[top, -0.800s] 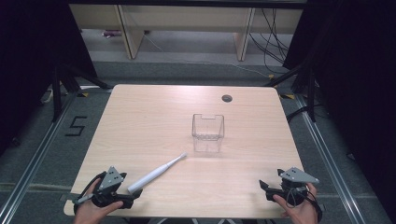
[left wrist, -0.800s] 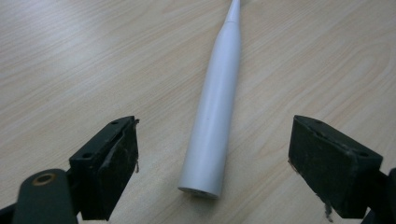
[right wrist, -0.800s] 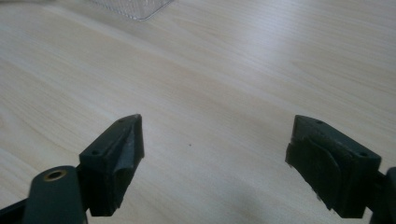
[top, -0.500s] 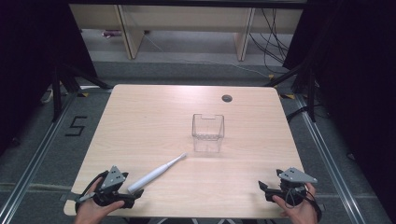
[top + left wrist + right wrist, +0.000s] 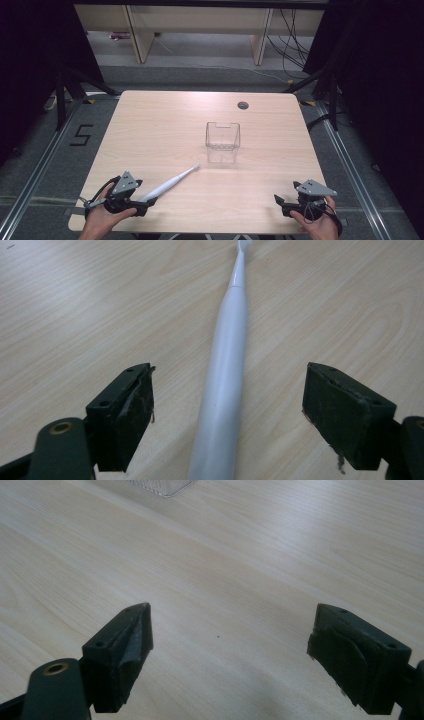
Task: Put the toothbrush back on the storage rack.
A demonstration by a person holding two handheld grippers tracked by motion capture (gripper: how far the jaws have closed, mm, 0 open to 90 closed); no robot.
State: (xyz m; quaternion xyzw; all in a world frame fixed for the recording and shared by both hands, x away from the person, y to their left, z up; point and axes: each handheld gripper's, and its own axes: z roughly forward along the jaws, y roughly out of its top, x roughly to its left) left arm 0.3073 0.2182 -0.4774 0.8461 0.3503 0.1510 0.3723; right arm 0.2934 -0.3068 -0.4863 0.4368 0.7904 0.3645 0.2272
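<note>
The wooden counter [image 5: 165, 130] is carrying a clear container [image 5: 223, 142] near its centre, and a white electric toothbrush [image 5: 167, 185] is lying flat at about seven o'clock from it. The left hand-held gripper [image 5: 227, 410] is standing wide around the toothbrush handle without touching it. The right hand-held gripper [image 5: 230, 652], at five o'clock from the container, is also standing wide, over bare wood.

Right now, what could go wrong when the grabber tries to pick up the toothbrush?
The toothbrush lies between the left gripper's open jaws, touching neither pad. Its handle is round and smooth, so it might roll or squirt out as they close. Held by this end, the long brush head could droop. If it's headed for the clear plastic cup, that looks light and may tip when bumped.
</note>
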